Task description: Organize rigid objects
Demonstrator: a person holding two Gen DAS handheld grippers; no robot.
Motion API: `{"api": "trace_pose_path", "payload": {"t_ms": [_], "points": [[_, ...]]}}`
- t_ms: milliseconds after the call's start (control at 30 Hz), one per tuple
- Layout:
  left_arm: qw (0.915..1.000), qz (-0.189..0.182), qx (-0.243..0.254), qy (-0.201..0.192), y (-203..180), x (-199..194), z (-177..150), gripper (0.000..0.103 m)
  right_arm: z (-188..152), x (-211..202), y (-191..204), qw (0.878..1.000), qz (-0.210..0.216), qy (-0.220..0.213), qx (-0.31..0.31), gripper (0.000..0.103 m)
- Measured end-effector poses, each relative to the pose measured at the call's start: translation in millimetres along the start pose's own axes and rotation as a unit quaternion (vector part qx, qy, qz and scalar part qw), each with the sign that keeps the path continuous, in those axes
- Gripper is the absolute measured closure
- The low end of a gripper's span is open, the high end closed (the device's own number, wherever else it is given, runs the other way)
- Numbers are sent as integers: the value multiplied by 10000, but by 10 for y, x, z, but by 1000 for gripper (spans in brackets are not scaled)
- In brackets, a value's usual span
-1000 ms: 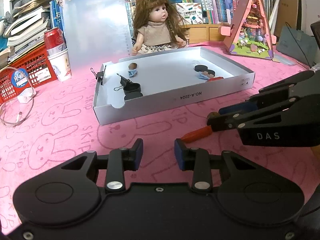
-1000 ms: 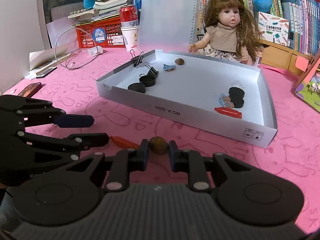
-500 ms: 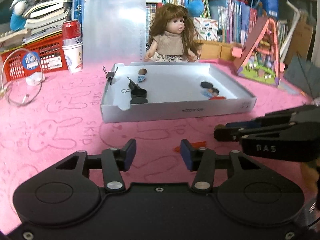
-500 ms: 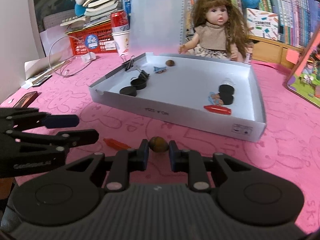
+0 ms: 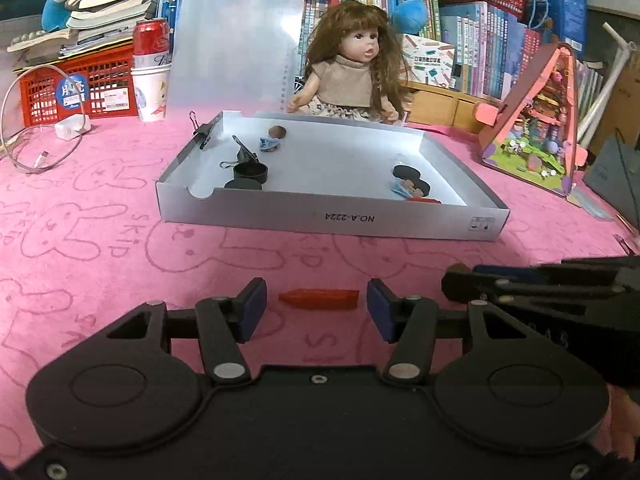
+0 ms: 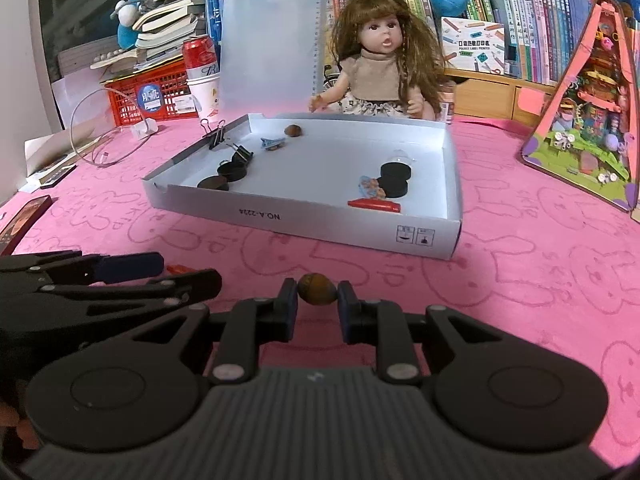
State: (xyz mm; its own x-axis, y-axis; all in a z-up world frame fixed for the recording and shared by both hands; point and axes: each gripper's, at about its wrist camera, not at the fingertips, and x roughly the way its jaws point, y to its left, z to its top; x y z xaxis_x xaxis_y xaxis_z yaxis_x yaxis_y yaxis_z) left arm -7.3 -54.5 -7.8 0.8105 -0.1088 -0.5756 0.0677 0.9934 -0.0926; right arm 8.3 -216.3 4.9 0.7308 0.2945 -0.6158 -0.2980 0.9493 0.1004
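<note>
My right gripper [image 6: 318, 306] is clamped on a small brown nut [image 6: 317, 289], both pads touching it, held just over the pink mat [image 6: 540, 280]. My left gripper [image 5: 316, 310] is wide open, nothing in it, with a red crayon-like piece [image 5: 319, 298] lying flat on the mat between the fingertips, touching neither pad. From the left wrist view the right gripper sits at 3 o'clock; from the right wrist view the left gripper sits at 9 o'clock. At 12 o'clock, beyond both, a shallow white box [image 5: 332, 220] rests on the mat. Inside, left half: two black round caps [image 6: 224, 176], a black binder clip [image 6: 242, 154], a small blue toy [image 6: 272, 143] and another brown nut [image 6: 293, 131] near the far wall; one more binder clip [image 5: 202, 132] is clipped on the left rim. Right half: two black discs [image 6: 394, 178], a small patterned piece [image 6: 370, 186], a second red piece [image 6: 374, 205] by the near wall. Behind the box sits a doll [image 5: 352, 68], a clear clipboard [image 5: 236, 40] standing at 11 o'clock, a red can [image 5: 151, 42] in a paper cup [image 5: 152, 92] and a red basket [image 5: 76, 84] at 10 o'clock, a pink toy house [image 5: 536, 120] at 2 o'clock.
</note>
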Motion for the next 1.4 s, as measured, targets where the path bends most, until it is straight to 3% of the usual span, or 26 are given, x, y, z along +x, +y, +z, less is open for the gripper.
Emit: {"api": "trace_pose_path", "payload": {"t_ms": [200, 800, 1400], "points": [[9998, 159, 39, -84, -27, 22, -20, 61, -25, 17, 29, 10000, 55, 14, 4, 77], [9987, 148, 400, -284, 26, -82, 136, 61, 65, 23, 81, 9999, 80, -81, 79, 77], [9978, -18, 535, -390, 109, 31, 671, 61, 372, 123, 12, 9995, -87, -192, 241, 77]]}}
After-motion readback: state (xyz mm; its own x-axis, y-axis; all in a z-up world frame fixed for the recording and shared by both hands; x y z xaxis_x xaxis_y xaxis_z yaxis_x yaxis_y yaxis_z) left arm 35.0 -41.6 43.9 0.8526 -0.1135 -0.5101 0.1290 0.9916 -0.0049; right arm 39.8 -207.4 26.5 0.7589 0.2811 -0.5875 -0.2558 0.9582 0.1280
